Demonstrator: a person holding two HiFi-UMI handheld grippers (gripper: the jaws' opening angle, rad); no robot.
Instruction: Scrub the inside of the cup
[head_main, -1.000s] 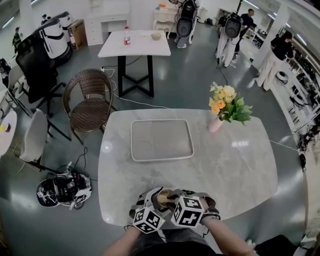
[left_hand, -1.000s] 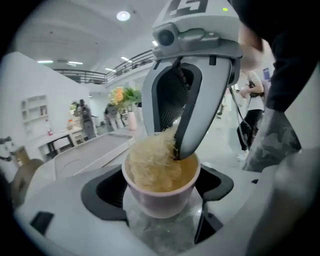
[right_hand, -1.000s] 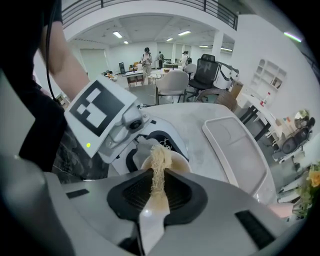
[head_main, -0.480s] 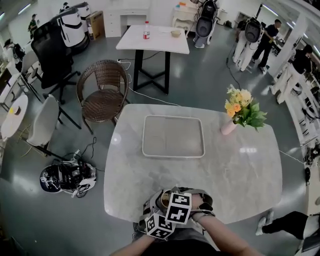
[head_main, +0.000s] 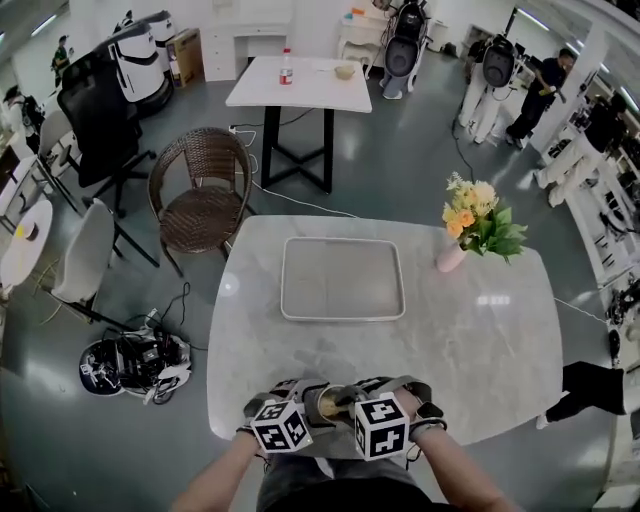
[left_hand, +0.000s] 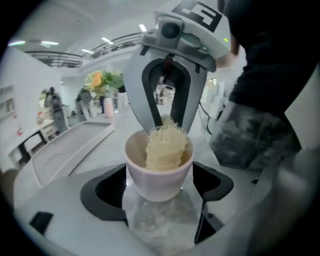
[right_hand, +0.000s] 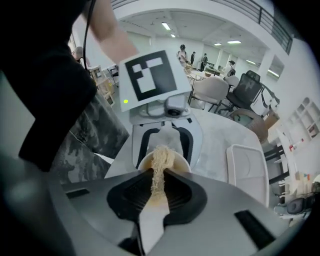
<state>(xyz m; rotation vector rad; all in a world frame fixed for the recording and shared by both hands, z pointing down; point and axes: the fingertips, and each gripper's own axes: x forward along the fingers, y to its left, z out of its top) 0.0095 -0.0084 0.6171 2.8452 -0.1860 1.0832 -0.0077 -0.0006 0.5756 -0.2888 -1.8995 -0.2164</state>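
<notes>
Cup (head_main: 330, 402) sat at the near edge of the marble table (head_main: 470, 340), right in front of the person. Open tabletop lay between it and the white tray (head_main: 342, 280) at the middle. Far right corner: pink vase (head_main: 450, 256) holding yellow flowers (head_main: 476, 212), well apart from the cup. Wicker chair (head_main: 205, 195) stood beyond the far left edge.

Left gripper (head_main: 310, 402): jaws closed against the cup's sides. Right gripper (head_main: 352, 398): jaws pinched tight on a pale fibrous scrubber (right_hand: 161, 159). The scrubber's tufted end was down inside the cup, filling most of its mouth.
</notes>
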